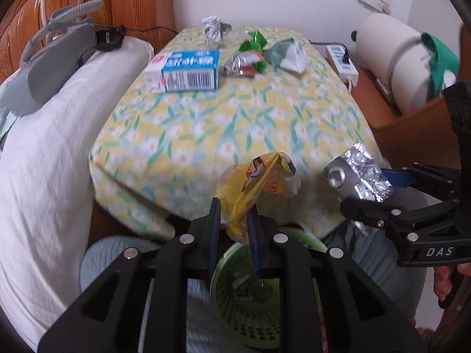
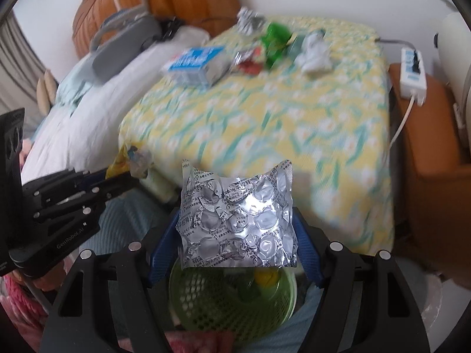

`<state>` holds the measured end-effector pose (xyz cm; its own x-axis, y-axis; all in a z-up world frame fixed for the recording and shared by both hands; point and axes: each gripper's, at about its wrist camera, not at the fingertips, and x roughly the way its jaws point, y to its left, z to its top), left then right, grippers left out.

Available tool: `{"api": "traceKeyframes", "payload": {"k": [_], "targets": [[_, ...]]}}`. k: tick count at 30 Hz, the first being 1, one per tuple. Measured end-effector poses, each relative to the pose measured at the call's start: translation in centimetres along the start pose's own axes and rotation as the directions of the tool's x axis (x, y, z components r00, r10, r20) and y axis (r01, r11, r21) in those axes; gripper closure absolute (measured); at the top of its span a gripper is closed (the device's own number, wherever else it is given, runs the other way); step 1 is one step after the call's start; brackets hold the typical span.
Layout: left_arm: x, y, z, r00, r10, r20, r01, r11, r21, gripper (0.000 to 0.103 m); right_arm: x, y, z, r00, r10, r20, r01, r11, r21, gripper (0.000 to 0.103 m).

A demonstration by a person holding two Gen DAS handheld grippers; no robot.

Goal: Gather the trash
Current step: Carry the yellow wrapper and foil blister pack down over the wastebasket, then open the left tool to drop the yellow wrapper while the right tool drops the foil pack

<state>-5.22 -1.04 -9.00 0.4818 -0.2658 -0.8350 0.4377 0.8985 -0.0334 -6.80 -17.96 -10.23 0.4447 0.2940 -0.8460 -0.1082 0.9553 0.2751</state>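
We are working over a bed with a yellow flowered sheet (image 1: pixel 235 123), a green basket (image 2: pixel 232 300) waiting below both tools. The left tool (image 1: pixel 234 223) is pinching a yellow wrapper (image 1: pixel 256 182); the right tool (image 2: pixel 235 235) is clamping a foil pill sheet (image 2: pixel 235 211) across its width. We are judging it best to centre each piece over the basket before spreading the fingers, so nothing is drifting onto the floor.

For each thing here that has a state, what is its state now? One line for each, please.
Left tongs: shut on the yellow plastic wrapper, above the green mesh basket.
Right tongs: shut on the silver foil blister sheet, pockets emptied.
Green mesh basket: some trash already inside.
Blue-and-white carton: lying on the floral cloth.
Crumpled green wrappers: uncollected on the cloth.
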Motion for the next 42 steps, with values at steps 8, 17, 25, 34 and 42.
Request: {"api": "traceKeyframes", "payload": {"k": [8,17,25,34,42], "targets": [[0.8,0.4,-5.5,0.993,-0.033,-0.11,0.031,0.999,-0.016,0.085,5.2,1.4,-5.8,0.977,0.042,-0.211,-0.042,0.999,0.001,0.031],[1.4,0.3,-6.8,0.99,-0.037,-0.138,0.033,0.999,-0.026,0.085,7.9,1.4,-6.4,0.96,0.026,-0.28,-0.021,1.0,0.021,0.02],[2.1,-0.5,-6.9,0.984,-0.065,-0.168,0.064,0.998,-0.008,0.085,6.1,0.1,-6.3,0.973,0.005,-0.229,0.005,0.999,0.041,0.015],[2.6,-1.7,-7.6,0.976,-0.088,-0.2,0.094,0.995,0.024,0.085,5.5,-1.4,-5.6,0.979,-0.035,-0.203,0.048,0.997,0.062,0.015],[2.9,-2.7,-8.4,0.967,-0.114,-0.228,0.131,0.99,0.058,0.084,4.8,-2.3,-5.6,0.982,-0.062,-0.179,0.076,0.994,0.075,0.014]]}}
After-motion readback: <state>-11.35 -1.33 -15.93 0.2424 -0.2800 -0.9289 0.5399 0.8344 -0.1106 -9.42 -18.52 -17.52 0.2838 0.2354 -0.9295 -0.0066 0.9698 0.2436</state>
